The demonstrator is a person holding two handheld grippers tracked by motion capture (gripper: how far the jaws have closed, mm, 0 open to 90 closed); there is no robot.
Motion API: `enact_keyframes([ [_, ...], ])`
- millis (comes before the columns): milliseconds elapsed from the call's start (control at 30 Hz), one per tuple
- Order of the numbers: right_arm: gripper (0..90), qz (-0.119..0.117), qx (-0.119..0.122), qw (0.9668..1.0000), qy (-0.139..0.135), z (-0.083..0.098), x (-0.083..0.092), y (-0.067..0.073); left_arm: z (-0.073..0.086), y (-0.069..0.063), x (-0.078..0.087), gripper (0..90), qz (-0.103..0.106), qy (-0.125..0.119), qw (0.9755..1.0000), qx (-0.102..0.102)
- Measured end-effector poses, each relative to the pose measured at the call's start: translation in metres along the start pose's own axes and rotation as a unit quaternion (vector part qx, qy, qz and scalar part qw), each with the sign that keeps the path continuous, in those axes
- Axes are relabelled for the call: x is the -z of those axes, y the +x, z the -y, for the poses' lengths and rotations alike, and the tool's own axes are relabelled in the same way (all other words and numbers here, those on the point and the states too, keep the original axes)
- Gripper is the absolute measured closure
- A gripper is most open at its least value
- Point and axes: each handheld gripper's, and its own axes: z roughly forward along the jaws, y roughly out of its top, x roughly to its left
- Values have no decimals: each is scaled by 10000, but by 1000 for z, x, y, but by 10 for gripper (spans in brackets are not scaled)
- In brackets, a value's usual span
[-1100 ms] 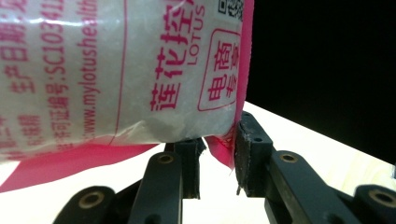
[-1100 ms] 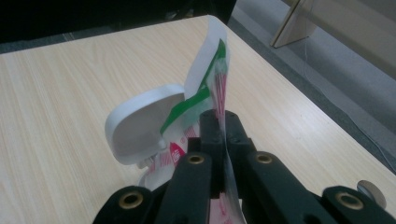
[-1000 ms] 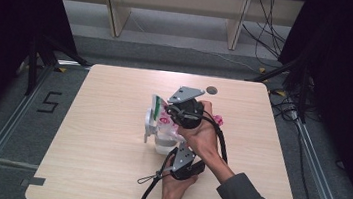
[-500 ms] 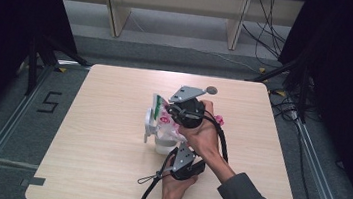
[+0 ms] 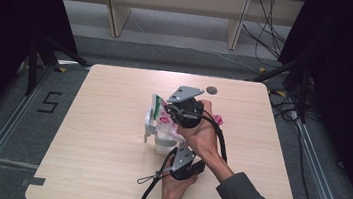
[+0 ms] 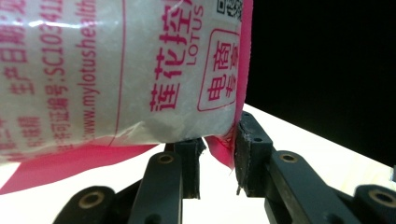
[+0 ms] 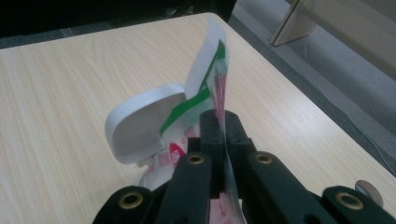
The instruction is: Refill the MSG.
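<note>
Right tongs (image 7: 220,126) clamped tight on bag (image 6: 116,70) top edge — left tongs (image 6: 217,158) pinched its pink bottom corner, above bench (image 5: 106,172).

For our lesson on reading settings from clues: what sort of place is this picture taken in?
Probably a recording studio or lab: a bare wooden table ringed by black curtains, floor rails and loose cables.
</note>
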Motion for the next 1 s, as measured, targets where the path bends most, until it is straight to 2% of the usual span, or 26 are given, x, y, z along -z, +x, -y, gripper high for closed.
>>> enact_keyframes([
  [67,900,6,-57,10000,2,0,1,1,0,0,0,729,14,13,10000,0],
  [167,900,26,56,10000,36,-1,-1,1,0,0,0,729,11,7,10000,7],
  [200,900,-37,-67,9999,114,-1,0,2,0,0,0,728,8,4,10000,5],
  [267,900,0,-32,10000,26,-2,0,2,-1,1,0,728,-1,-14,10000,9],
  [333,900,3,13,10000,61,-2,-1,2,0,1,0,729,8,-11,10000,30],
  [400,900,12,-63,9999,103,-2,-1,4,-1,1,0,729,4,-17,10000,22],
  [567,900,-3,11,10000,61,-2,-2,4,0,1,0,728,0,-17,10000,34],
  [633,900,-3,-42,9999,94,-2,-2,4,-1,1,1,729,-7,-14,10000,12],
  [667,900,-13,70,10000,2,-3,-2,2,-1,1,1,729,-14,-9,10000,-1],
  [733,900,8,31,10000,-38,-2,-1,1,0,2,0,729,-1,10,10000,7],
  [800,900,-1,-33,10000,89,-2,-2,4,0,1,0,729,-11,-11,10000,28],
  [833,900,-2,-28,10000,74,-2,-2,4,-1,1,0,729,-13,-23,10000,29],
  [867,900,-23,76,10000,30,-3,-2,1,-1,1,1,729,-15,-23,10000,27],
  [900,900,15,5,10000,-15,-3,-2,2,-1,1,1,729,-14,-18,10000,32],
  [933,900,-60,-3,10000,54,-3,-2,2,-1,2,1,729,-14,1,10000,30],
  [1000,900,0,65,10000,51,-3,-4,3,0,1,1,729,-22,-10,10000,45],
])
